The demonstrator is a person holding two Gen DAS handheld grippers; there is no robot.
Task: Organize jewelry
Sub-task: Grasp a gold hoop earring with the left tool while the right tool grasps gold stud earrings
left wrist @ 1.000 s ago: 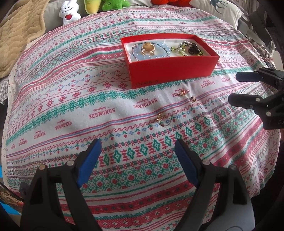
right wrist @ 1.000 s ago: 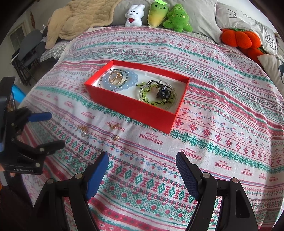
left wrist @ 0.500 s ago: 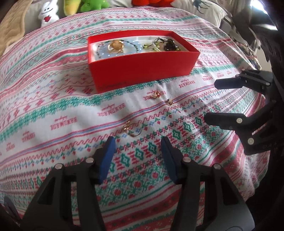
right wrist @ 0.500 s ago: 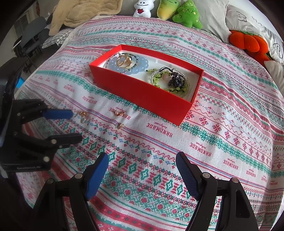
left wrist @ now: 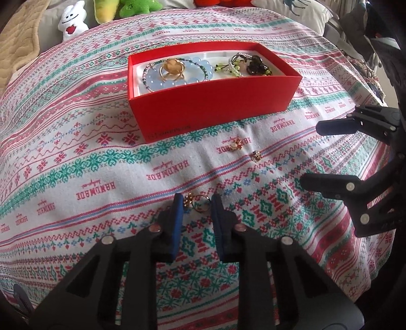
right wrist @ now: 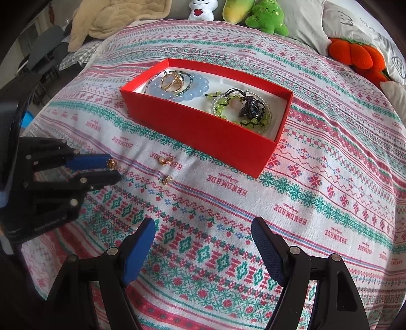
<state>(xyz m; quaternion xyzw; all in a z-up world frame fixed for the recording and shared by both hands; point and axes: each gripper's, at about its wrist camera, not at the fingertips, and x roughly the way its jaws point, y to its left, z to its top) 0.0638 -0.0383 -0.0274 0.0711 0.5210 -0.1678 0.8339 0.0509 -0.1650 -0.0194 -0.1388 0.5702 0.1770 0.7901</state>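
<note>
A red box [left wrist: 215, 106] [right wrist: 203, 127] sits on the patterned cloth and holds a blue bead bracelet with gold rings [left wrist: 172, 69] [right wrist: 175, 82] and green-black bracelets [left wrist: 243, 66] [right wrist: 243, 108]. A gold ring with a flower charm [left wrist: 198, 201] [right wrist: 111, 163] lies between the fingers of my left gripper [left wrist: 195, 205] [right wrist: 111, 168], whose jaws stand narrow around it; contact is unclear. Two small gold earrings [left wrist: 237, 146] [left wrist: 256, 155] [right wrist: 165, 160] [right wrist: 165, 179] lie loose in front of the box. My right gripper [right wrist: 203, 243] [left wrist: 309, 154] is open and empty, hovering to the right.
Plush toys [right wrist: 266, 15] [left wrist: 69, 21] and an orange plush [right wrist: 355, 54] line the far edge. A beige blanket [right wrist: 114, 17] lies at the back left. A dark chair [right wrist: 45, 48] stands beyond the left edge.
My left gripper has moved forward and down to the ring and narrowed its jaws around it. The right gripper stayed open and shifted slightly.
</note>
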